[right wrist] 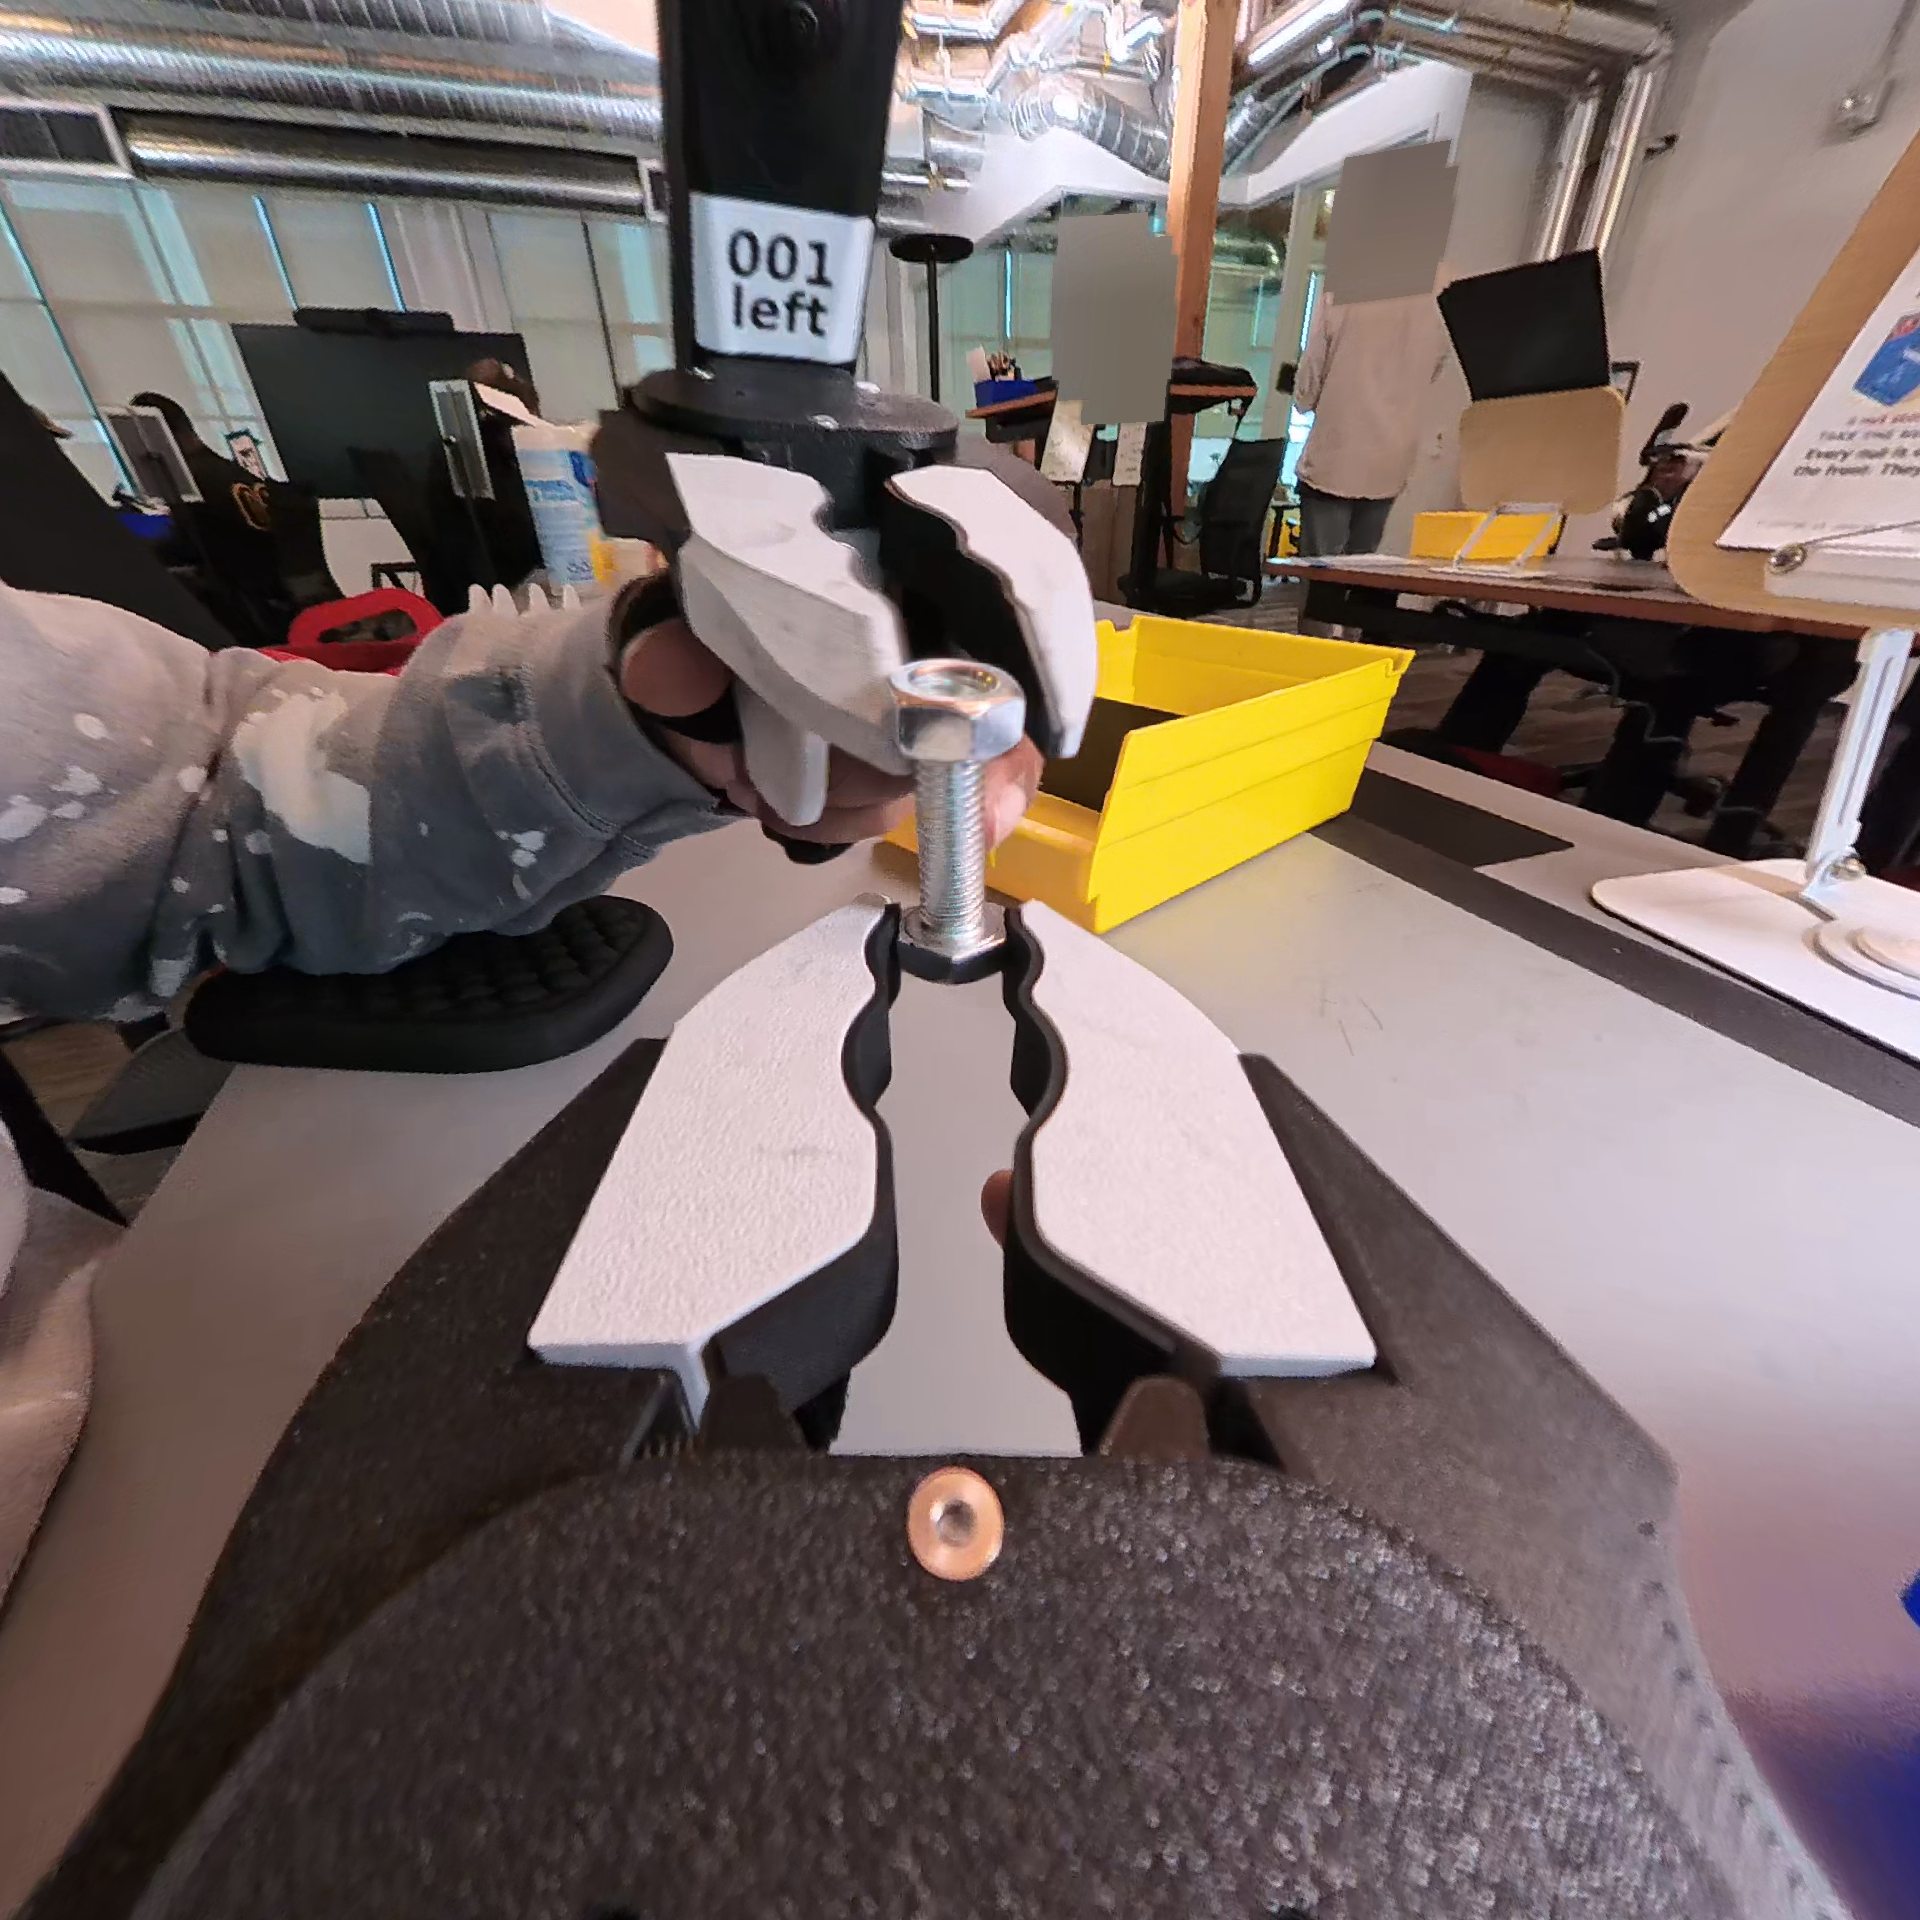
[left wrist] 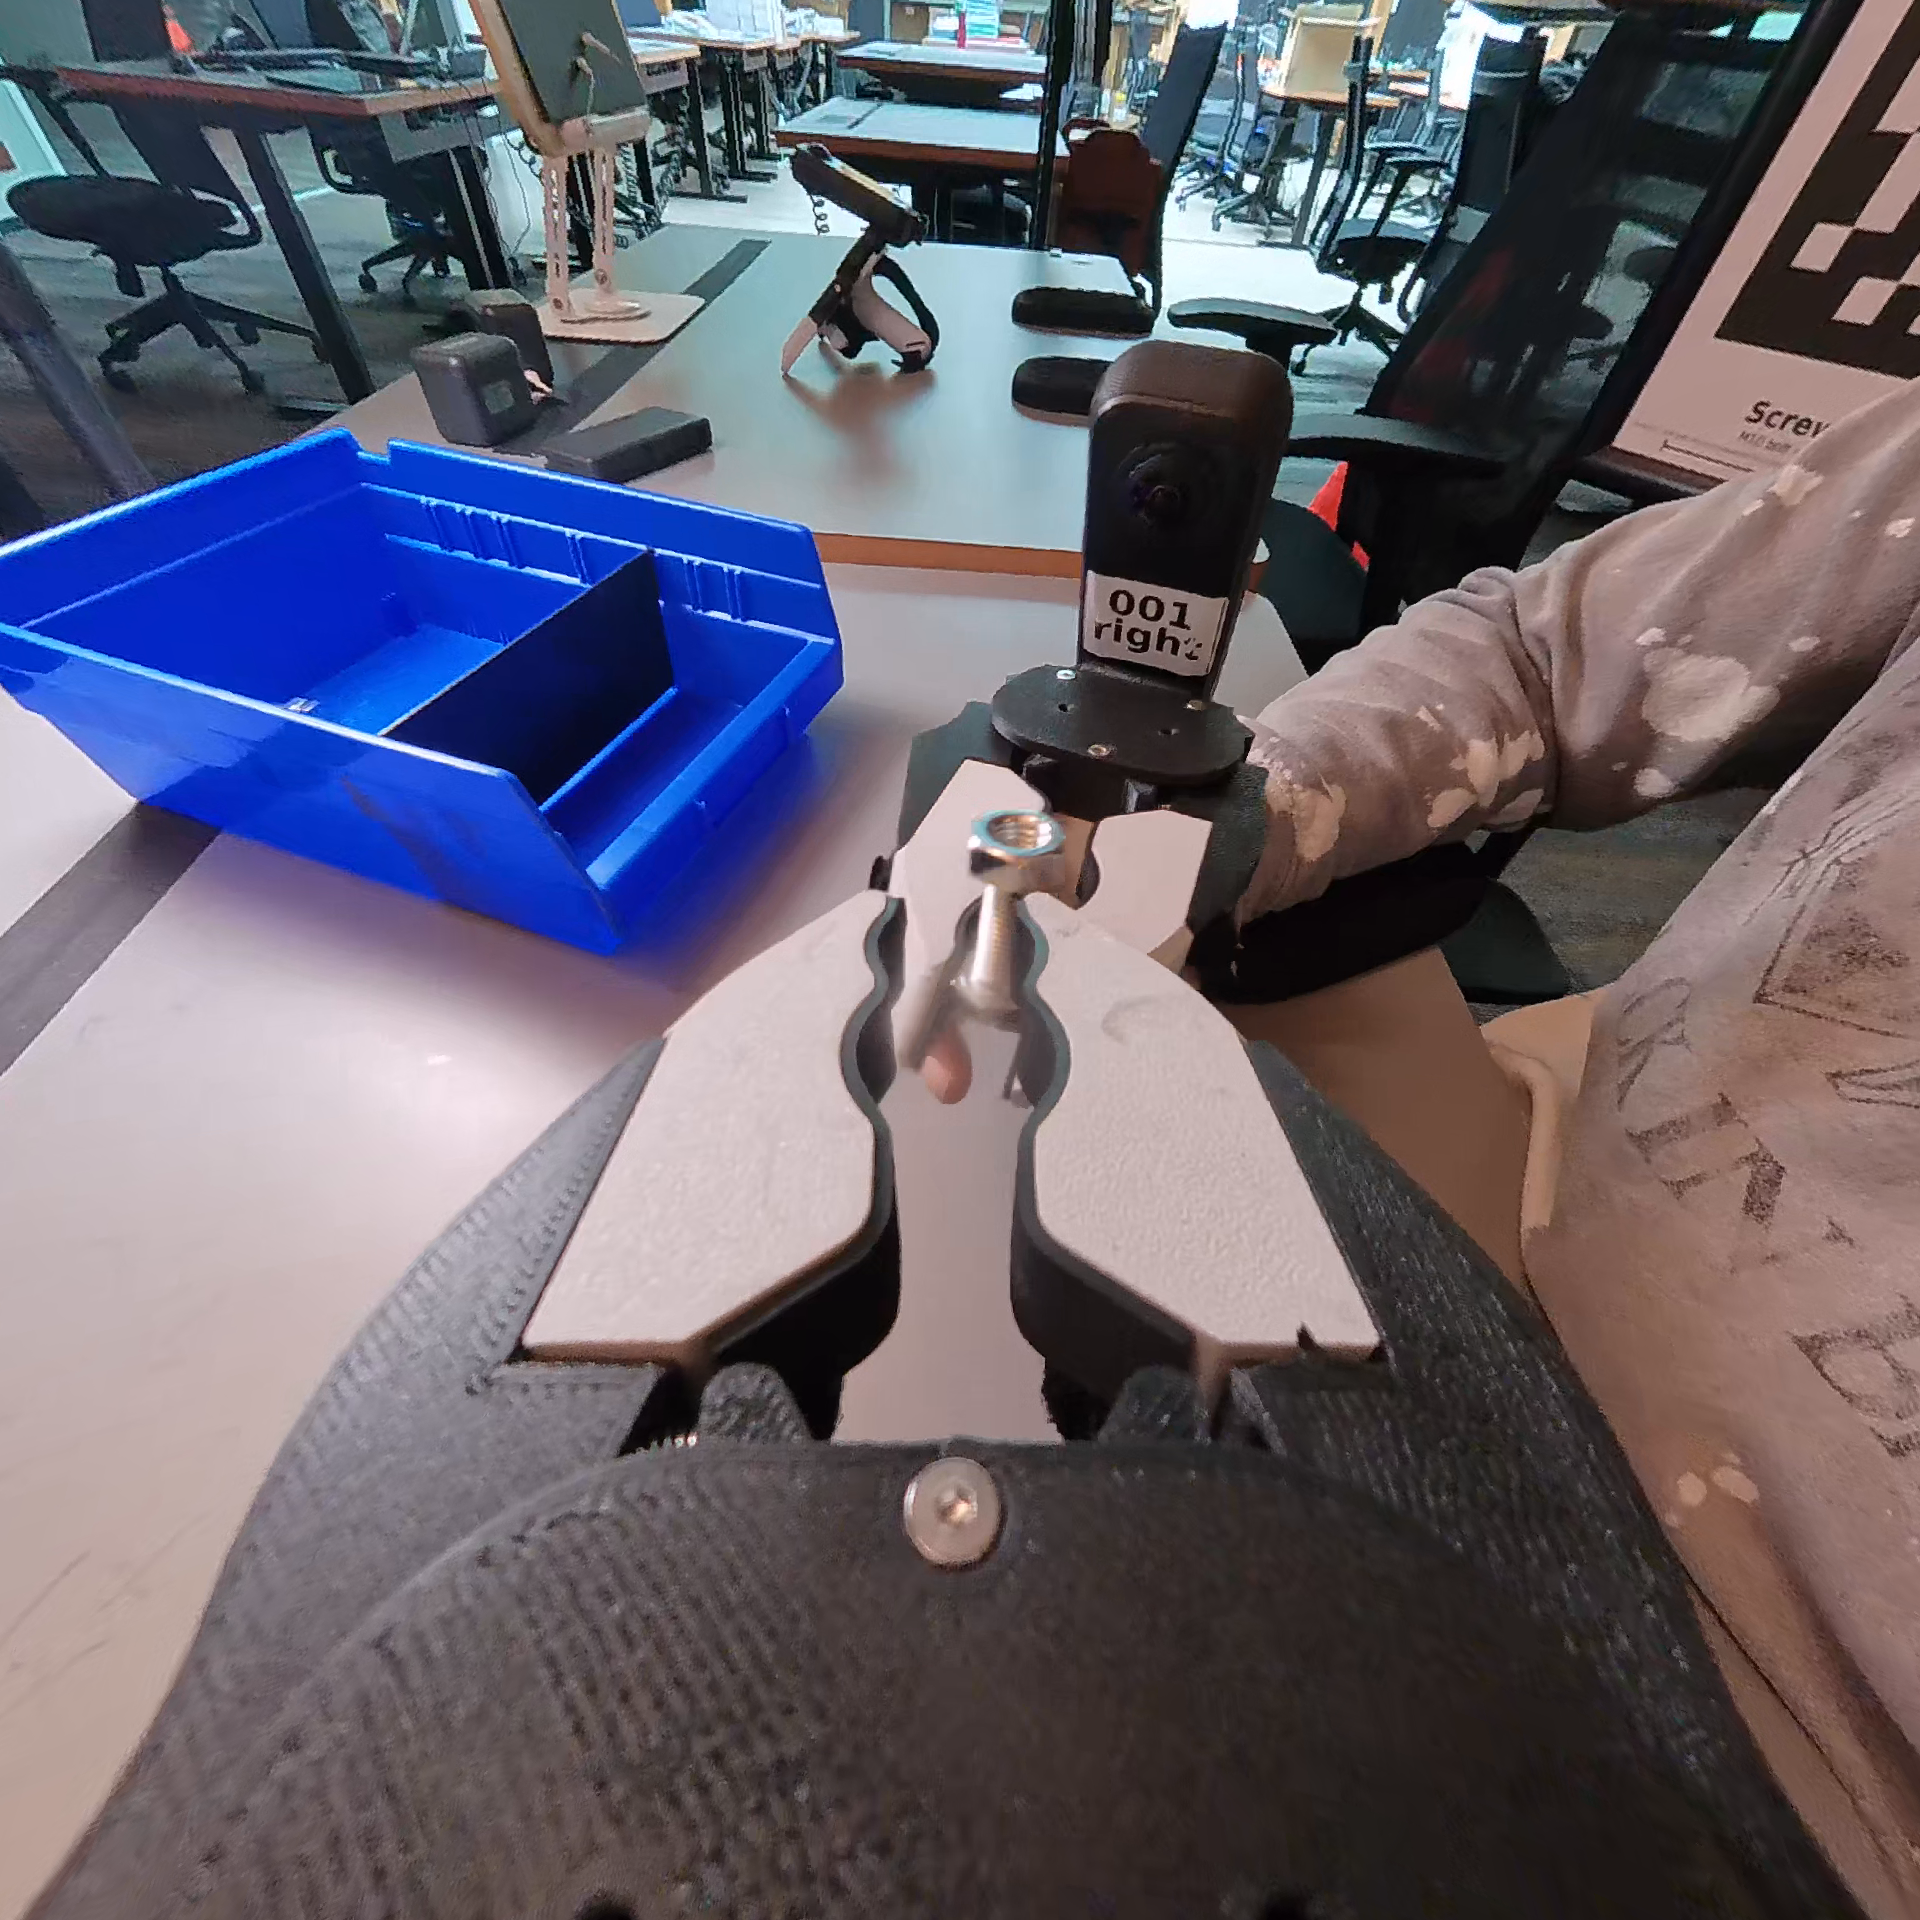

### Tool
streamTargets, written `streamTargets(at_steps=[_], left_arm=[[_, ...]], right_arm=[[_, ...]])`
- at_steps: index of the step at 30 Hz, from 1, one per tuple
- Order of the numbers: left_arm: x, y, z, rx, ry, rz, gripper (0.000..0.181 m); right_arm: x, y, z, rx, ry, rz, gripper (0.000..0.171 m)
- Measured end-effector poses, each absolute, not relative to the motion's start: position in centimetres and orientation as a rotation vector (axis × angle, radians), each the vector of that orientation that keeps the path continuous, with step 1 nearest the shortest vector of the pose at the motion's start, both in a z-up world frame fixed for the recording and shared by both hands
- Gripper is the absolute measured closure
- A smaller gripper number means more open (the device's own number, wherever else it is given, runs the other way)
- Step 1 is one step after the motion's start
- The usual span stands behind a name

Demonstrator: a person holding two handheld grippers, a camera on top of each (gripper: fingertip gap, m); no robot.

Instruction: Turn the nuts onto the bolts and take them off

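Observation:
A silver bolt [right wrist: 948,831] stands upright between my two grippers, above the grey table [right wrist: 1351,1039]. My right gripper [right wrist: 953,928] is shut on the bolt's hex head [right wrist: 951,954] at the bottom. My left gripper [right wrist: 971,743] comes in from above and is shut on the silver nut [right wrist: 956,712] at the top of the thread. In the left wrist view the nut [left wrist: 1013,836] sits at my left gripper's [left wrist: 961,914] tips. The bolt [left wrist: 985,961] drops down through the gap between the fingers. The right gripper's fingers [left wrist: 1138,873] face me, with their tips hidden.
A blue bin [left wrist: 727,790] with a black divider lies on the table to the left. A yellow bin [right wrist: 1195,810] stands behind the bolt. A white stand with a board [right wrist: 1766,914] is at the right. A black wrist pad [right wrist: 436,987] lies under the person's sleeve [right wrist: 312,790]. Less than 4 cm separates the two grippers' tips.

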State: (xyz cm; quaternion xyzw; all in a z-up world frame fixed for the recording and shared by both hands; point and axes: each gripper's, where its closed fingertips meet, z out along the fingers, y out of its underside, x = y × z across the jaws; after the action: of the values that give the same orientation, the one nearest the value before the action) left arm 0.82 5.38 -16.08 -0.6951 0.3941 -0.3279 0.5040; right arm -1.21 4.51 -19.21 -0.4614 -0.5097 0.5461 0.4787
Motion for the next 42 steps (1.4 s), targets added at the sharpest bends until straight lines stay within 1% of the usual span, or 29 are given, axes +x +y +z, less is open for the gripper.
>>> streamTargets(at_steps=[4,9,13,15,17,24,30,32,37,42], left_arm=[[0.3,5.4,-15.7,-1.658,0.926,-0.824,0.161],[0.8,5.0,-15.4,-1.614,0.898,-0.889,0.154],[1.0,5.2,-15.9,-1.615,0.914,-0.871,0.157],[0.4,5.6,-15.8,-1.615,0.883,-0.871,0.162],[-0.4,6.1,-16.0,-1.618,0.856,-0.837,0.163],[0.9,5.4,-15.8,-1.577,0.856,-0.903,0.150],[-0.5,6.4,-15.9,-1.585,0.786,-0.901,0.152],[-1.0,6.7,-16.0,-1.587,0.772,-0.865,0.157],[0.2,5.9,-16.0,-1.571,0.803,-0.930,0.154],[1.0,5.8,-16.2,-1.570,0.829,-0.890,0.163]], right_arm=[[-1.1,4.2,-18.9,-1.098,-1.250,1.332,0.153],[-1.3,4.7,-19.6,-1.145,-1.254,1.306,0.153],[-1.4,4.7,-19.6,-1.145,-1.253,1.304,0.153],[-1.2,4.7,-19.3,-1.128,-1.242,1.318,0.153],[-0.9,4.7,-18.8,-1.100,-1.234,1.322,0.153],[-1.3,5.3,-19.7,-1.163,-1.248,1.284,0.153],[-1.0,5.5,-19.1,-1.143,-1.216,1.320,0.153],[-0.7,5.8,-18.7,-1.127,-1.200,1.332,0.153],[-0.9,5.6,-18.9,-1.124,-1.216,1.317,0.153],[-1.3,5.2,-19.6,-1.143,-1.258,1.297,0.153]])
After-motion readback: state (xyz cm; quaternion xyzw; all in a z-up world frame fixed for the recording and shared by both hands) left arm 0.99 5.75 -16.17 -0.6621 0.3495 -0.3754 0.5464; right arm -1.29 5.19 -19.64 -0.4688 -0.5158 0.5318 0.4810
